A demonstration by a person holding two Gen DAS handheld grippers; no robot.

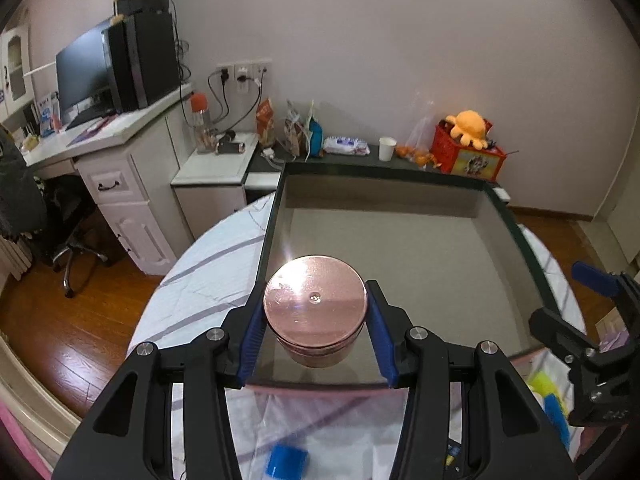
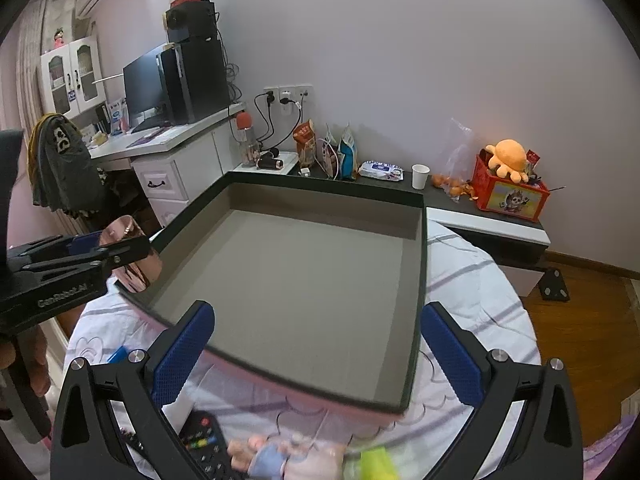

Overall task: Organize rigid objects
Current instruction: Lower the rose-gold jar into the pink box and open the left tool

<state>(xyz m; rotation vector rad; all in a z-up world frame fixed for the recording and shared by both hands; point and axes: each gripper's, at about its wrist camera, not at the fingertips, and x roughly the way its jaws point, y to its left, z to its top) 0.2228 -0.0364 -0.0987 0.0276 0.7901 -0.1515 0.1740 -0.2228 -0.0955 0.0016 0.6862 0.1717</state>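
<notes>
My left gripper (image 1: 316, 312) is shut on a round pink metallic tin (image 1: 316, 308), held by its sides above the near left corner of a large dark-rimmed box (image 1: 400, 264) with a bare grey-brown floor. From the right wrist view the same tin (image 2: 132, 256) hangs at the box's left rim (image 2: 188, 216), gripped by the left gripper (image 2: 116, 256). My right gripper (image 2: 316, 344) stands wide open over the box's near edge with nothing between its blue pads (image 2: 180, 352). It also shows at the right edge of the left wrist view, as the right gripper (image 1: 596, 320).
The box lies on a round table with a white striped cloth (image 2: 480, 292). A black remote (image 2: 204, 440), a small doll (image 2: 276, 456), a yellow-green item (image 2: 376, 464) and a blue block (image 1: 286, 462) lie near the front. Behind stand snack bags, a paper cup (image 2: 419, 176) and a red box with an orange plush (image 2: 508, 184).
</notes>
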